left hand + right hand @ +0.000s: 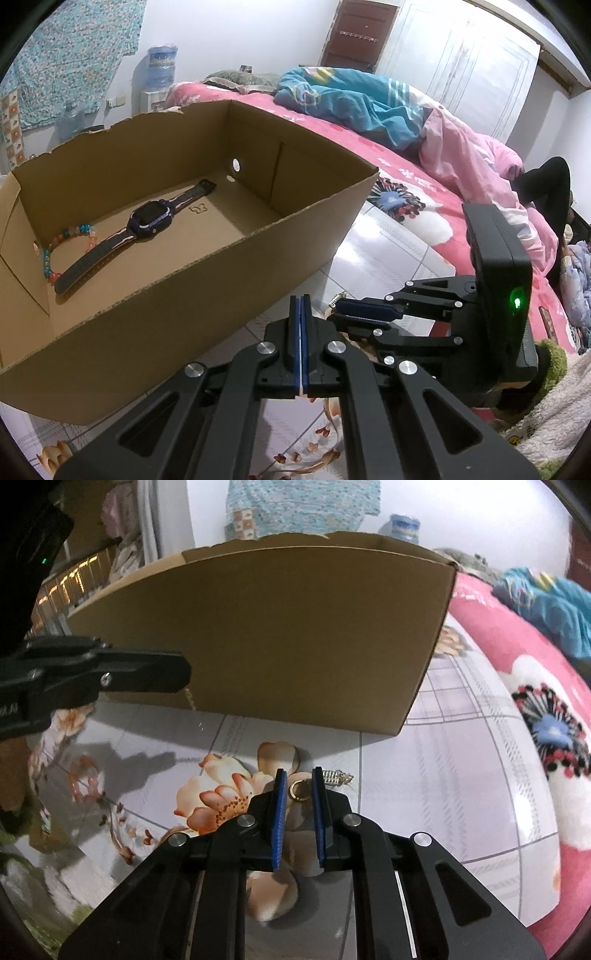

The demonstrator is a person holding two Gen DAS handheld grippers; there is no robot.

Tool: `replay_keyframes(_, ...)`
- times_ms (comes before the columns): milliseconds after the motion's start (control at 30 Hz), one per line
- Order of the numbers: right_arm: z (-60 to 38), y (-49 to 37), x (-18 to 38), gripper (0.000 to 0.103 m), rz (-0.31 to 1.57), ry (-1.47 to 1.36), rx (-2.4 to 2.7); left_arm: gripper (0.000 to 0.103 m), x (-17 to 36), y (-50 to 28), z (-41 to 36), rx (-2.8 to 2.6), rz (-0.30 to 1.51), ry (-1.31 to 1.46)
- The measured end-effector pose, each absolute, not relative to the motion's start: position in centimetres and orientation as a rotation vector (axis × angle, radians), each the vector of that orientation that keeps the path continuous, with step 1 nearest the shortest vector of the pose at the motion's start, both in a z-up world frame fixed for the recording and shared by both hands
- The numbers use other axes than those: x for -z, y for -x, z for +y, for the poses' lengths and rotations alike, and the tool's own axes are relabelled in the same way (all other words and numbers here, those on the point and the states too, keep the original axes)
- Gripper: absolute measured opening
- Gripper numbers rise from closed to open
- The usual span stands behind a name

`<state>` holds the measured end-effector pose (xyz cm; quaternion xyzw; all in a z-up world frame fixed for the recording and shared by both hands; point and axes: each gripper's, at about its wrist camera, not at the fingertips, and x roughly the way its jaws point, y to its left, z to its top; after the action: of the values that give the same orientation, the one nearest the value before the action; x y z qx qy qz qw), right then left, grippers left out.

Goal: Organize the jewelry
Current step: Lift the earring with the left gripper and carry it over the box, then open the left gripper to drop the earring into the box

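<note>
Beside box (258,627) | right claw (299,794) tilted down, pads astride ring (298,789), untouched | left claw (301,332) closed, empty

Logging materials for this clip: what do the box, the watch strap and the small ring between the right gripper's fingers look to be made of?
Box: plain brown corrugated cardboard, matte, with a torn, ragged top edge.
Watch strap: dark and matte, flexing flat, probably rubber or silicone.
Ring: gold-coloured and shiny, likely metal; too small to tell more.
</note>
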<state>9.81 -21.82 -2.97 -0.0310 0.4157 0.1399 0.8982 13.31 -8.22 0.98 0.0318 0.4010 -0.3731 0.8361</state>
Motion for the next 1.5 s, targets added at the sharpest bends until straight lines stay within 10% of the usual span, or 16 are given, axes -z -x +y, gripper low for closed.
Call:
replay_keyframes(1133,-21.1,-18.0,-6.5,0.009,0.581,-0.100,-0.361,0.001,-9.2,-19.4,-5.5,0.693,0.681,0.021)
replay_keyframes(1500,-20.7,-16.9,-7.4,0.027,0.564,-0.120,-0.319,0.016,-7.7,-20.1,-4.9,0.553,0.754,0.004)
